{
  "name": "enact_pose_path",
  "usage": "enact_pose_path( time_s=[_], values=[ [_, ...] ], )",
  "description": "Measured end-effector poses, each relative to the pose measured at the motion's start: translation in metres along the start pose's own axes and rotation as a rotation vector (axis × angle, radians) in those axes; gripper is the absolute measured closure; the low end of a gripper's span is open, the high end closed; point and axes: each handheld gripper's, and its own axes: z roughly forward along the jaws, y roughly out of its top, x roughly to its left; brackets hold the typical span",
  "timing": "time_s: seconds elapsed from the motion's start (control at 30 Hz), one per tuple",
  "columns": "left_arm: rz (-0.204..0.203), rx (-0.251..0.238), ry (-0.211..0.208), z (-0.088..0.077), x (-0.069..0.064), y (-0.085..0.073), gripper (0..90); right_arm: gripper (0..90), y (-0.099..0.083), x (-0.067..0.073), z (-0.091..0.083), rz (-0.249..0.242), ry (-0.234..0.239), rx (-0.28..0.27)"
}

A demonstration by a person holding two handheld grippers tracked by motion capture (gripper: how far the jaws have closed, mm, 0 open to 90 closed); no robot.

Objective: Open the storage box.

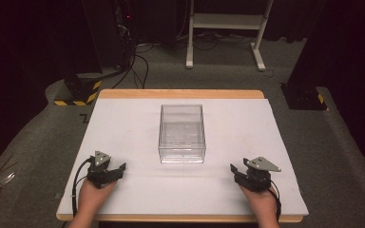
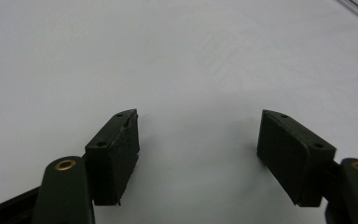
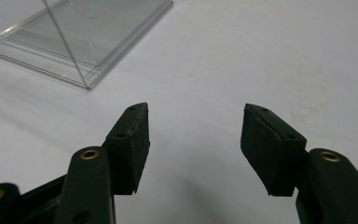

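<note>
Two grippers rest near the front edge of the white table, left gripper and right gripper both with jaws apart and nothing between them; farther back, midway between them, stands an empty clear plastic box

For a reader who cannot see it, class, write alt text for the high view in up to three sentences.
A clear, empty rectangular plastic box stands open-topped in the middle of a white-covered wooden table. At the near edge, a person's two hands each hold black tongs, the left tongs and right tongs both resting apart from the box, holding nothing. Dark floor and cables lie beyond.
</note>
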Motion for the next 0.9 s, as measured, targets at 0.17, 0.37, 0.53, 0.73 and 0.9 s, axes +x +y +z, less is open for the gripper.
enact_pose_path(
  time_s=[0.17, 0.37, 0.53, 0.73, 0.9],
  values=[
    [-0.002, 0.000, -0.001, 0.000, 0.000, 0.000, 29.7, 45.9, 0.006, 0.018, -0.002, -0.023, 0.056, -0.035],
    [-0.002, 0.001, -0.001, 0.000, 0.000, 0.000, 29.6, 48.6, 0.013, 0.042, -0.006, -0.056, 0.130, -0.072],
    [0.000, 0.000, 0.000, 0.000, 0.000, 0.000, 29.6, 51.1, 0.018, 0.061, -0.006, -0.076, 0.187, -0.096],
    [0.001, 0.000, 0.001, 0.000, 0.000, 0.000, 29.7, 54.8, 0.026, 0.081, 0.004, -0.098, 0.257, -0.099],
    [0.001, 0.000, 0.000, 0.000, 0.000, 0.000, 29.7, 55.6, 0.032, 0.096, 0.017, -0.125, 0.265, -0.087]
  ],
)
